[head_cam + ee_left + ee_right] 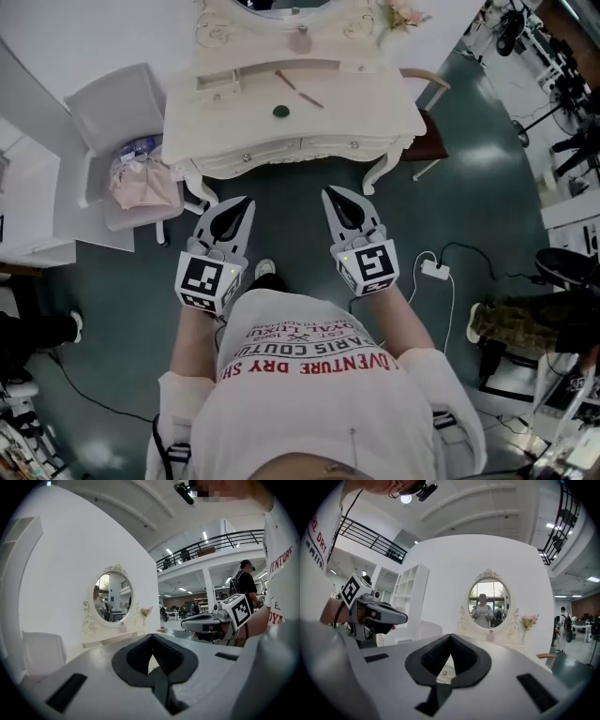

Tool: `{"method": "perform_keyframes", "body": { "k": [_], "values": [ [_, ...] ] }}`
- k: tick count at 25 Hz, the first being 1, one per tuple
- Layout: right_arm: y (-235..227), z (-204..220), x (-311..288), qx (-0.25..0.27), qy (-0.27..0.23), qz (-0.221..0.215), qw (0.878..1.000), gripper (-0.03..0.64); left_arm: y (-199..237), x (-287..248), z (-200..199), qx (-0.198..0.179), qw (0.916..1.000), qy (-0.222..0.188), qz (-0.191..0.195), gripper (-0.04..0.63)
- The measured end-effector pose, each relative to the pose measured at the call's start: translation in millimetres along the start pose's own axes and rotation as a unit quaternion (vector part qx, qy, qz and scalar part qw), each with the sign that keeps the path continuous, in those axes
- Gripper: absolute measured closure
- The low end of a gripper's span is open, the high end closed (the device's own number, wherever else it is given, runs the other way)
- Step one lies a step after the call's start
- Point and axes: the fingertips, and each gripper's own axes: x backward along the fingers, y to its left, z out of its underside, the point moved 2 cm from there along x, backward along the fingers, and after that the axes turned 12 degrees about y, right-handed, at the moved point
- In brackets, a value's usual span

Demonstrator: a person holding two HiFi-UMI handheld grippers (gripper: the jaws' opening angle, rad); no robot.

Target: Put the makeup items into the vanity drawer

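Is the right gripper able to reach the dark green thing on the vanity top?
Probably not yet: the right gripper hangs short of the vanity with jaws shut, though nothing blocks the dark green thing.

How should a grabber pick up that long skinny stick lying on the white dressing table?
Probably at its middle, coming straight down from above. The thin pinkish stick lies flat and slanted on the cream vanity top, so the jaws should turn to cross it, not line up along it.
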Motion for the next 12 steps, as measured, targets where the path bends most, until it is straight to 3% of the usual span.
{"method": "perform_keyframes", "body": {
  "k": [6, 12],
  "values": [
    [-1, -43, -102, -0.010, 0.016, 0.014, 1.000, 0.618, 117, -28, -17, 0.010, 0.9999, 0.005, 0.007, 0.589],
    [-8, -50, -166, -0.018, 0.051, 0.010, 0.998, 0.618, 180, -52, -14, 0.030, 0.9993, 0.023, 0.006, 0.589]
  ]
}}
